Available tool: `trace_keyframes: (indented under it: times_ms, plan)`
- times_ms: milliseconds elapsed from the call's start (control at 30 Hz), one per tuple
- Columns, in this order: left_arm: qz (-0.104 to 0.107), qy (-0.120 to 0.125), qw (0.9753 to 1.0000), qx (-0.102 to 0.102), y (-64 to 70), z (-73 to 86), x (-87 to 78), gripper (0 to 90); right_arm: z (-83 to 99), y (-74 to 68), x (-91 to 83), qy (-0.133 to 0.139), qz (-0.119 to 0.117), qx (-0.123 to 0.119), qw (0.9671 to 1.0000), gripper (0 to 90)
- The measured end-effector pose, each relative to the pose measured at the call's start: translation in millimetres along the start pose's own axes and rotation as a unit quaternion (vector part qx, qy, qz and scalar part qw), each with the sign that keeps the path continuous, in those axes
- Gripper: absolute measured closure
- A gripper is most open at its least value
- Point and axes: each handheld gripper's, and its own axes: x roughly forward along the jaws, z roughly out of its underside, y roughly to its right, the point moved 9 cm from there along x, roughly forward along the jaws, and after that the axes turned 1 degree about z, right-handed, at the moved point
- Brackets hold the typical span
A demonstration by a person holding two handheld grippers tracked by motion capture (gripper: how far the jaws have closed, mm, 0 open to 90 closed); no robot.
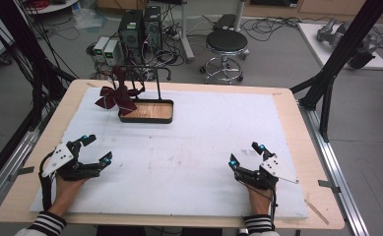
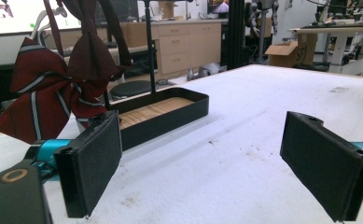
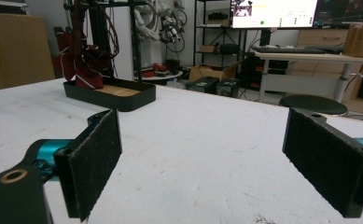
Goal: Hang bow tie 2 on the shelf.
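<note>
Left gripper (image 1: pixel 96 149) and right gripper (image 1: pixel 246 154), high view: am holding both near table's (image 1: pixel 287 105) near edge, jaws spread wide, nothing between them. Left gripper view: striped bow tie (image 2: pixel 53 84) is hanging over black tray (image 2: pixel 170 112). Right gripper view: tray is sitting well ahead.

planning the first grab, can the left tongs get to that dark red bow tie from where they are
Probably yes. The left tongs are open and the white mat between them and the bow tie is bare; the bow hangs from the stand at the tray's near-left end, facing them.
</note>
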Motion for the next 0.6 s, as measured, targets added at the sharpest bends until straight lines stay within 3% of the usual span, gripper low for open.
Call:
trace_keyframes:
  times_ms: [200, 600]
  plan:
    - [-0.008, 0.009, 0.9999, -0.006, -1.6, 3.6, -3.1, 13.2, 3.3, -0.2, 0.1, 0.002, 0.004, -0.003, 1.0, 11.0]
    - [-0.003, -0.002, 0.9998, -0.02, -2.8, 8.2, -2.1, 13.2, 5.1, -0.5, -0.2, 0.001, 0.006, -0.004, 1.0, 11.0]
